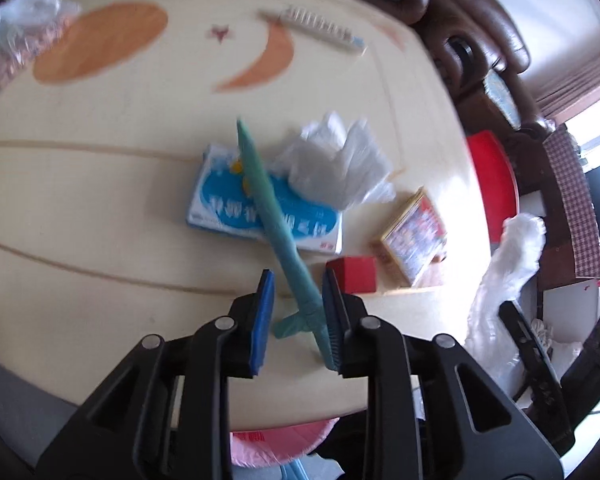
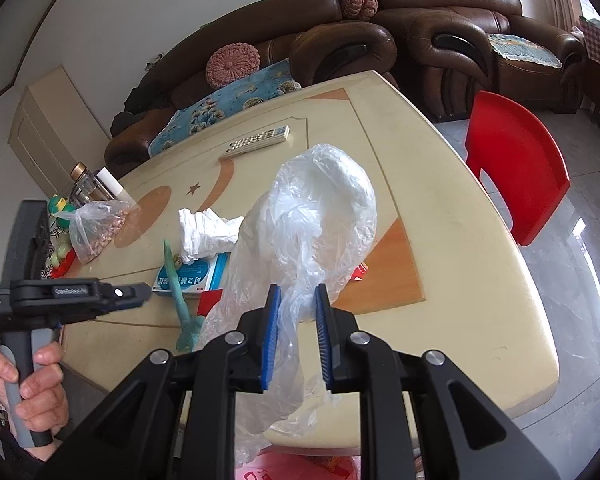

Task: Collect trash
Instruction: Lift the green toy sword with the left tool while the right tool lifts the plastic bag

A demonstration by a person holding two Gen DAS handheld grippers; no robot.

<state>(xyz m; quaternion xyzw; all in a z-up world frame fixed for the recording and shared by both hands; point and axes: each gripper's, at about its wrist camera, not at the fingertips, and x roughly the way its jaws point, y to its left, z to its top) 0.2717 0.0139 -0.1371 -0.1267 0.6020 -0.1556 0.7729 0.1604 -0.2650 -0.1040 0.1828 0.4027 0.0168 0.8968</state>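
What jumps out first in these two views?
The clear plastic bag draped between the right hand-held gripper fingers, above the table's near edge. Next, the teal toy sword lying across a blue box, its hilt between the left hand-held gripper fingers. A red chair sits right.

Home living room, brown leather sofas, cream dining table, red plastic chair

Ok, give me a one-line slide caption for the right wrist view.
Right hand-held gripper, jaws open, with a clear plastic bag between its fingers above the cream table.
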